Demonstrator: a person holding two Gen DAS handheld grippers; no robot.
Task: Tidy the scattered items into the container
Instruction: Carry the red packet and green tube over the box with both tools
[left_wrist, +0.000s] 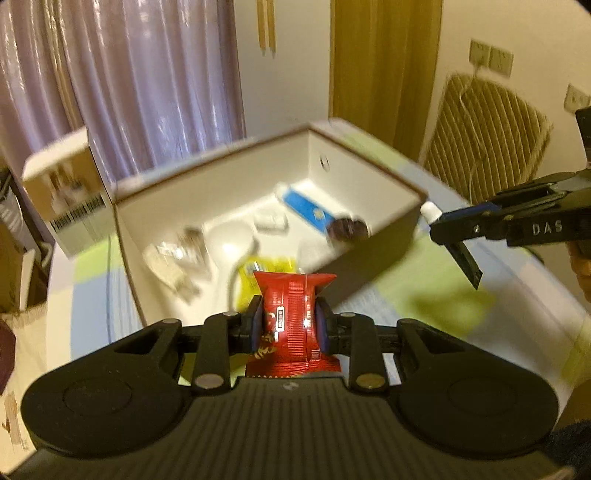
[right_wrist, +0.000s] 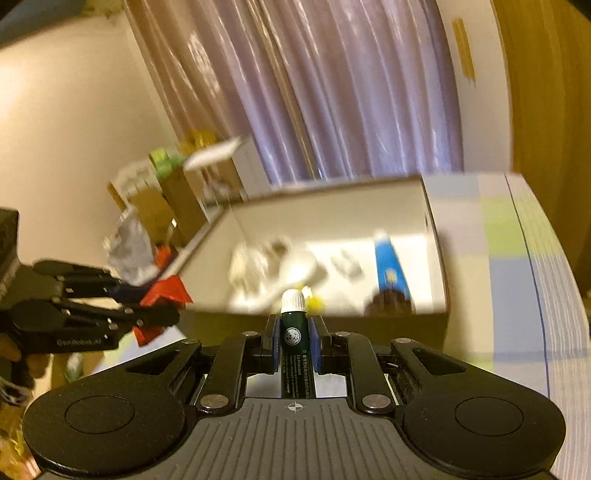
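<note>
Red snack packet (left_wrist: 291, 317), clamped in the left tongs (left_wrist: 290, 325), hangs just short of the white box's (left_wrist: 369, 140) near wall, while the right tongs (right_wrist: 293, 339), clamped on a green tube (right_wrist: 293, 332), point cap-first toward it.

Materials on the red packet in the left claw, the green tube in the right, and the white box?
Red snack packet: looks like glossy plastic or foil film, given its sheen, creases and crimped ends. Dark green tube with white cap: probably smooth plastic, with a printed label and ribbed cap. White open box: seems to be matte coated cardboard, since a brown core shows along the rim.
</note>
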